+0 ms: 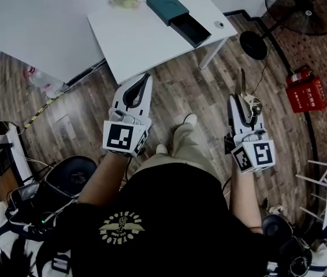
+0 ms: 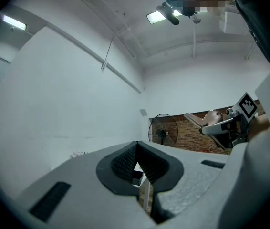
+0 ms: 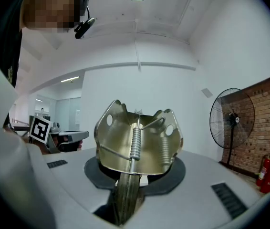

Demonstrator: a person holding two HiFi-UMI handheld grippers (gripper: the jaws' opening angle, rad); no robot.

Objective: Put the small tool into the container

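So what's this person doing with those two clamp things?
A person holds a gripper in each hand. The right gripper is clamped on a small metal tool with springs, held up in the air. The left gripper is shut and empty. The teal container, its drawer open, sits on the white table ahead; the tool is not in it yet.

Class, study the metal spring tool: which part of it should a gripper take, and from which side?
Take the narrow flat stem of the metal spring tool, coming from its tail end along its length, as the right gripper does. The stem is thin enough to fit between the jaws; the wide sprung head probably is not.
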